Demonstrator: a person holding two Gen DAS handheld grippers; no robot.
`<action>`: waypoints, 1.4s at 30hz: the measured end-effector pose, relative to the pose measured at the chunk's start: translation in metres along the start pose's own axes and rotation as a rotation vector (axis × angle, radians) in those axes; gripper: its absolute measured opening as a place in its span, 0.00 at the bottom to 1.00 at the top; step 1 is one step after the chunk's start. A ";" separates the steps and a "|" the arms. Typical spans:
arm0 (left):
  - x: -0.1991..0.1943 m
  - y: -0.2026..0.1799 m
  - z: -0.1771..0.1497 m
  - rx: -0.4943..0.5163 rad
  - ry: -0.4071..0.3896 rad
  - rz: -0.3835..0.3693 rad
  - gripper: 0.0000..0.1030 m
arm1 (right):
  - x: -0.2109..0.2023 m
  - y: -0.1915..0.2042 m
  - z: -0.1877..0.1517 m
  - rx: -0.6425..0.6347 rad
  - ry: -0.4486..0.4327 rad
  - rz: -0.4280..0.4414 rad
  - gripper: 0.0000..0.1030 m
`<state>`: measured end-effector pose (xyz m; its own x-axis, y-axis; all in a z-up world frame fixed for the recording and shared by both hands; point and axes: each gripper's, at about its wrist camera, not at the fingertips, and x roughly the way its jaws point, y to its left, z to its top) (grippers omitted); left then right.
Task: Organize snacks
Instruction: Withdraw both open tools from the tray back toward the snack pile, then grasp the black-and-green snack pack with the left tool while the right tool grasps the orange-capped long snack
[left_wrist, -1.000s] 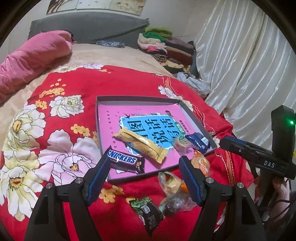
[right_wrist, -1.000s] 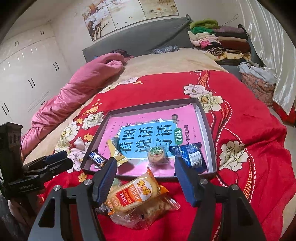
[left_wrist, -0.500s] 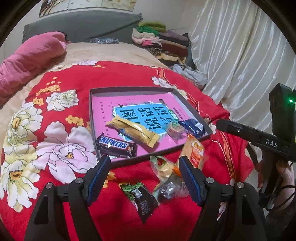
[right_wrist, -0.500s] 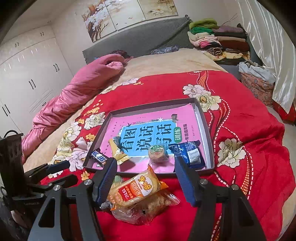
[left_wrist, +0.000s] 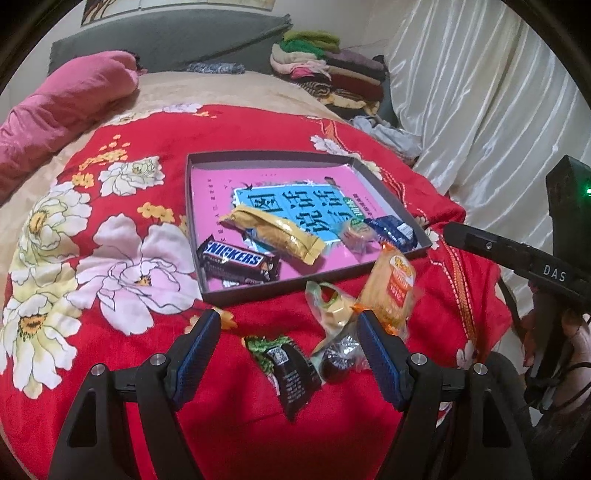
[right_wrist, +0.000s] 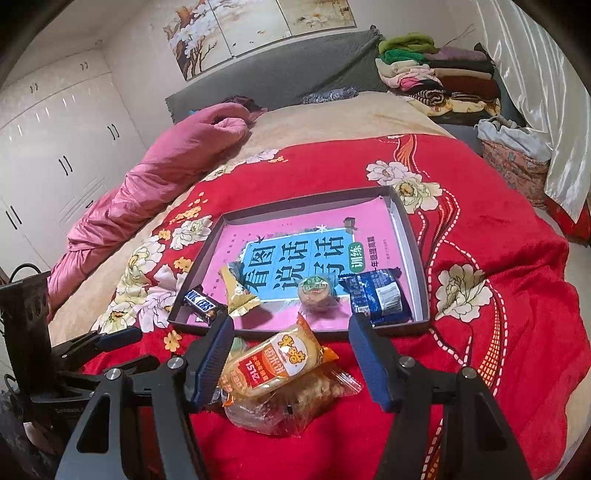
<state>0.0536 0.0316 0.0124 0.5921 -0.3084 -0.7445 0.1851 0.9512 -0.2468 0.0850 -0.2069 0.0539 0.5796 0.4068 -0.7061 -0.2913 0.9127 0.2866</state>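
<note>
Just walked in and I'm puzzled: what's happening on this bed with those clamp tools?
A person holds two hand grippers over snacks on a red floral blanket. Both the left gripper and right gripper are open and empty. A shallow grey tray already holds a brown Snickers bar, a gold wrapper and a blue packet. An orange cracker pack and others wait outside.

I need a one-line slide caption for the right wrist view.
Open right gripper hovers over an orange snack pack beside the snack tray on a red bedspread.
</note>
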 end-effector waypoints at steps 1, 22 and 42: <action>0.000 0.000 -0.001 -0.002 0.002 -0.001 0.75 | 0.000 0.000 -0.001 0.002 0.004 0.002 0.63; 0.013 0.000 -0.020 -0.038 0.093 0.045 0.75 | 0.016 0.009 -0.027 0.018 0.093 0.053 0.62; 0.033 0.013 -0.029 -0.106 0.135 0.036 0.75 | 0.055 0.007 -0.035 0.130 0.186 0.103 0.63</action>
<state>0.0529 0.0340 -0.0332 0.4847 -0.2795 -0.8288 0.0779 0.9576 -0.2774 0.0877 -0.1796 -0.0054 0.3980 0.4945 -0.7727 -0.2340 0.8692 0.4357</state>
